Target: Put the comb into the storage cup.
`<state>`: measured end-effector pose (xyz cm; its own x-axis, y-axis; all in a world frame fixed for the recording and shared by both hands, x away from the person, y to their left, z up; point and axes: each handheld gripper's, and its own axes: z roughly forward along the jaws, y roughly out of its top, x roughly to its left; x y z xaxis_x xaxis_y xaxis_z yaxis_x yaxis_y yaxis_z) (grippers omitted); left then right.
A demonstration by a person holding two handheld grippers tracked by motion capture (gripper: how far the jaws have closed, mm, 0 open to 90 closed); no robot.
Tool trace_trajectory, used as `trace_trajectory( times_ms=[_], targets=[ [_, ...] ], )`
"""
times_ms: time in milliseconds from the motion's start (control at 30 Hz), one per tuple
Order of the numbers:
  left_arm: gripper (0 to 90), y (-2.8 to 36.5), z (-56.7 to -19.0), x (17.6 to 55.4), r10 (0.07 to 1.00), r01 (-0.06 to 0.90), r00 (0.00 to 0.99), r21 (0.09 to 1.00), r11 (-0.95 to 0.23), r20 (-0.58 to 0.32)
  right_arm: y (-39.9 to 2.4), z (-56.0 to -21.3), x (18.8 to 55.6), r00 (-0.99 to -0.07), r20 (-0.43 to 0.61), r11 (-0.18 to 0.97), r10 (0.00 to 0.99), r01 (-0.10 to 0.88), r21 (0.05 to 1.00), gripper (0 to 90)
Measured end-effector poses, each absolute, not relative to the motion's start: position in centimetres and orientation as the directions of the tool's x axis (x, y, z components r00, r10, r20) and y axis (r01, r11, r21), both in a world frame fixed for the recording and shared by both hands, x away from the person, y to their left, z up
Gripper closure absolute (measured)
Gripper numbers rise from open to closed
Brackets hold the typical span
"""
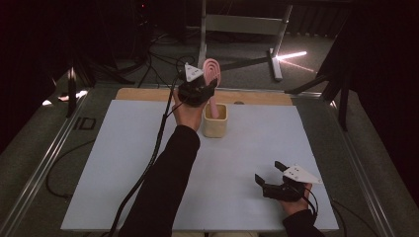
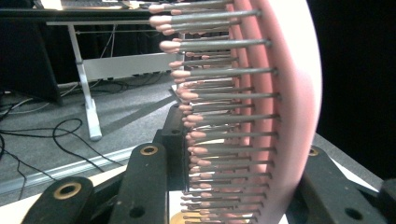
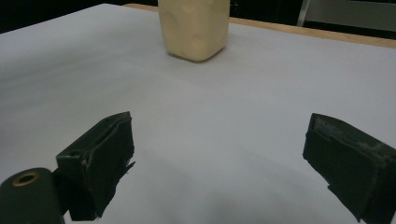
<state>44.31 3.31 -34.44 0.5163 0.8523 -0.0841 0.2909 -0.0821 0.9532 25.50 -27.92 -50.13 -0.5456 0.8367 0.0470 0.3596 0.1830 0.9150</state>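
Note:
A pink hairbrush (image 1: 213, 70) stands upright at the back middle of the table, its handle reaching down into a cream cup (image 1: 216, 123). My left gripper (image 1: 205, 91) is shut on the brush just above the cup's rim. In the left gripper view the brush head (image 2: 289, 116) and its metal bristles rise between the black jaws. My right gripper (image 1: 268, 171) rests low near the front right of the white sheet, open with nothing in it. In the right gripper view its fingers (image 3: 109, 158) stand wide apart, and the cup (image 3: 194, 28) sits farther off.
A white sheet (image 1: 123, 163) covers the table, with a wooden strip (image 1: 148, 94) along the back edge. Behind the table stand a metal frame (image 1: 237, 24) and loose cables (image 1: 158, 59) on the floor. The left gripper's cable (image 1: 148, 163) runs across the sheet's left half.

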Motion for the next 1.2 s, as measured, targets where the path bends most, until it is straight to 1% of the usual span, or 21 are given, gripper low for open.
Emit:
trace_trajectory(
  times_ms=[1200],
  targets=[
    [64.3,2.4,-35.8,44.5,0.841,0.32,0.522,0.947,-0.043,-0.138,-27.9,-50.2,25.5,-0.547,0.048,0.185,0.836,0.363,0.913,8.7]
  ],
)
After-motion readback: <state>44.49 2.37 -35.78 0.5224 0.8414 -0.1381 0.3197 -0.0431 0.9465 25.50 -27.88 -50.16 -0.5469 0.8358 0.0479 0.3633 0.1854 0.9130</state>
